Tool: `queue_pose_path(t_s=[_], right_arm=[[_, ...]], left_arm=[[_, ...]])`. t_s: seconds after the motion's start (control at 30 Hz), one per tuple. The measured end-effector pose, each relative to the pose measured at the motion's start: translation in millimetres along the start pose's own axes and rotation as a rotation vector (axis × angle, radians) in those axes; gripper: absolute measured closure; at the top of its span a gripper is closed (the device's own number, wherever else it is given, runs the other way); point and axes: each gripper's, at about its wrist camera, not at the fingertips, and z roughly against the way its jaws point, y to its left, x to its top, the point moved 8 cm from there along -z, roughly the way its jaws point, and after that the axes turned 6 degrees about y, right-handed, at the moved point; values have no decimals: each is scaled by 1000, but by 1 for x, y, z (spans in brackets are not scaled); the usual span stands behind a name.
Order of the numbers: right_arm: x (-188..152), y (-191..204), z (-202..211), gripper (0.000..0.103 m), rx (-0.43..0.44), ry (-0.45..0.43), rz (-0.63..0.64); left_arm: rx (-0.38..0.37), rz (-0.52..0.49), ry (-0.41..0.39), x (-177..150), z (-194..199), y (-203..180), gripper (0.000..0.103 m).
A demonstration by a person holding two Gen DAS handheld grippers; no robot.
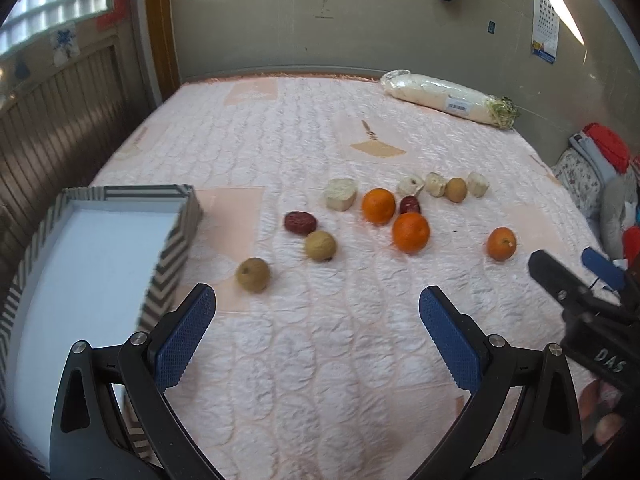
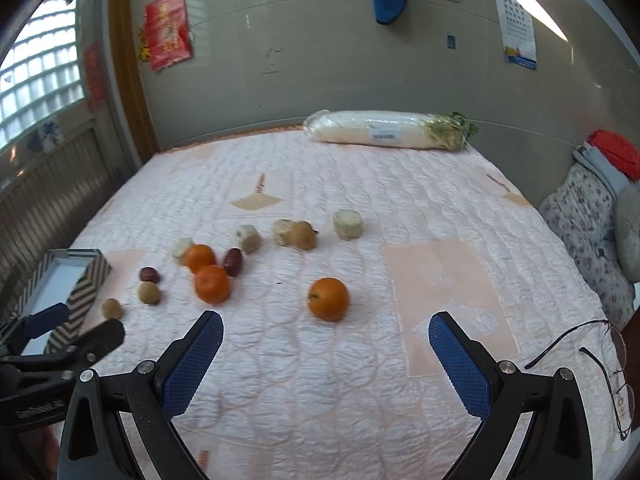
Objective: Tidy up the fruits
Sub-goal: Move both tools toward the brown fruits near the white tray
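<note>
Both claws stand wide apart and hold nothing: the left claw (image 1: 316, 306) hovers over the quilted bed (image 1: 304, 360) beside the striped box (image 1: 172, 264), the right claw (image 2: 326, 334) just before one orange (image 2: 328, 299). Other oranges (image 1: 411, 232), brown fruits (image 1: 253, 275) and red dates (image 1: 300, 223) lie scattered between, outside the box.
</note>
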Motion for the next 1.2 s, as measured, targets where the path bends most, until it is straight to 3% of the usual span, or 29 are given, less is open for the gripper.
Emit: queue_pose_path(t_s=[0.43,1.2], right_arm=[[0,9,12,0,-18,-17,26],[0,13,15,0,-11,-21,39]], left_arm=[[23,-10,-61,4,19,0,0],[21,6,-60,5,19,-2,0]])
